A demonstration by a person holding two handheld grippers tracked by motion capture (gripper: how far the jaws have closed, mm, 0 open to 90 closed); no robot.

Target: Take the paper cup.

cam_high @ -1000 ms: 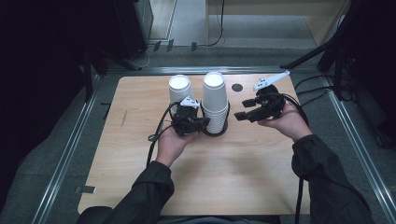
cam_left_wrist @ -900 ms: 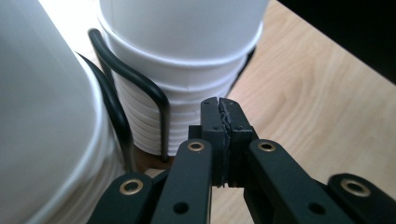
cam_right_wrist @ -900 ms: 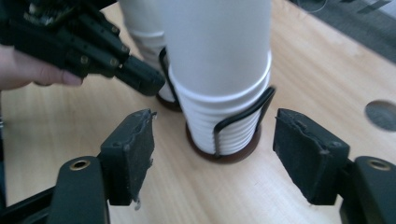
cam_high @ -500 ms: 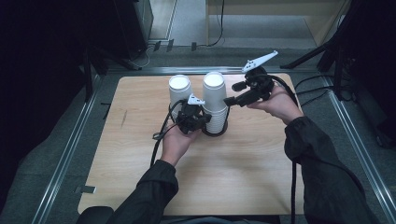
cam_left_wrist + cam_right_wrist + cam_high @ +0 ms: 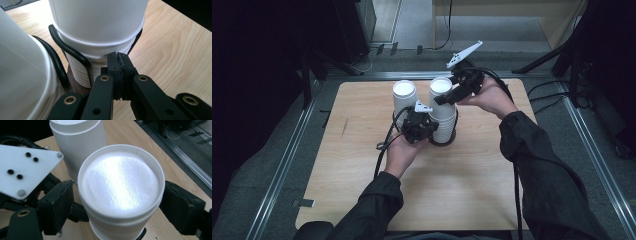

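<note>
So the wooden table (image 5: 362, 200) carries two stacks of upside-down white paper cups, both sitting toward its far edge, about midway along it. The taller stack (image 5: 443, 112) stands in a black wire holder (image 5: 72, 53), and the shorter stack (image 5: 405, 100) is just beside it on the left. The left gripper (image 5: 117, 62) has its jaws shut tight with nothing between them, tips resting right at the ribbed rims low on the taller stack, looks like it's bracing the pile. The right gripper (image 5: 451, 96) has just been opening its jaws, and now they sit wide on either side of the top cup (image 5: 121, 185), with the pads apparently not pressing it yet. My guess: pulling the top cup off is only starting. The grab, lift and setting it down are all left.
</note>
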